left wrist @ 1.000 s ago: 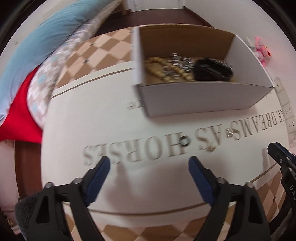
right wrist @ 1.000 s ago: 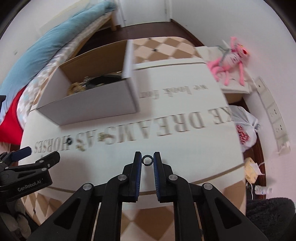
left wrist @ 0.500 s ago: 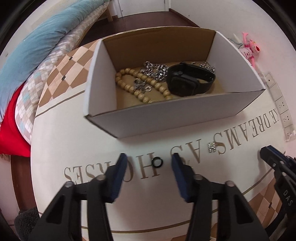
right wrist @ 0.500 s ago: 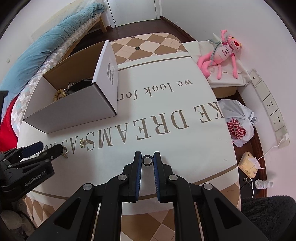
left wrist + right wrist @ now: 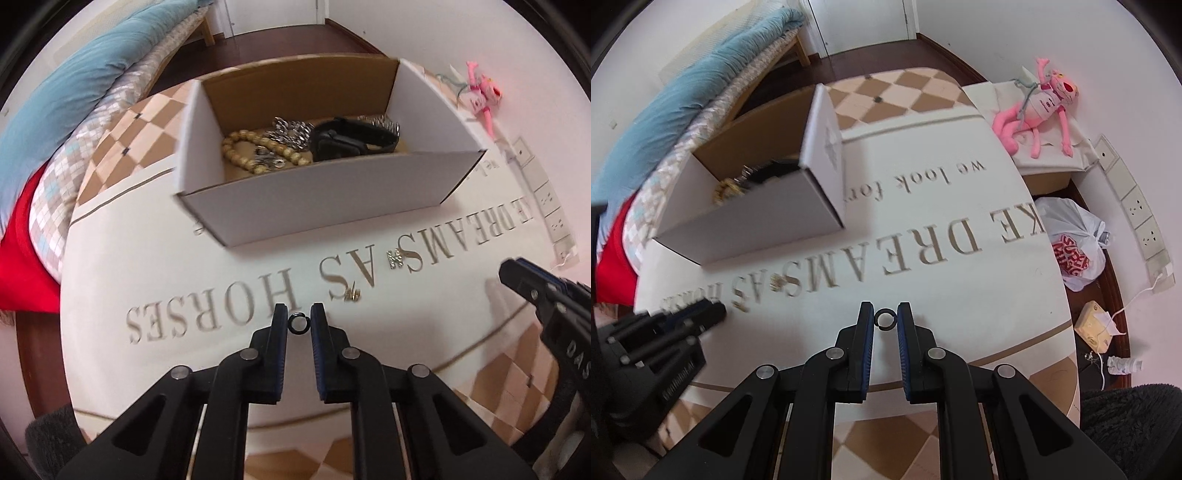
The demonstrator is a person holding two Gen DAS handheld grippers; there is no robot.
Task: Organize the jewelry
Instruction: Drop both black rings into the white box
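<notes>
My left gripper (image 5: 298,322) is shut on a small black ring (image 5: 298,323) just above the white tablecloth. My right gripper (image 5: 885,318) is shut on a small grey ring (image 5: 885,318) over the cloth. The open white cardboard box (image 5: 325,195) stands ahead of the left gripper; it holds a wooden bead bracelet (image 5: 243,155), silver chains (image 5: 291,133) and a black watch (image 5: 351,142). The box also shows in the right wrist view (image 5: 753,229). A silver earring (image 5: 394,259) and a gold piece (image 5: 352,295) lie loose on the cloth.
The right gripper shows at the right edge of the left wrist view (image 5: 546,295); the left gripper shows at the lower left of the right wrist view (image 5: 665,332). A pink plush toy (image 5: 1038,107), a plastic bag (image 5: 1075,243) and a bed with blue bedding (image 5: 74,92) surround the table.
My left gripper came down over the black ring on the cloth and shut on it. My right gripper stayed shut on the grey ring and shifted a little.
</notes>
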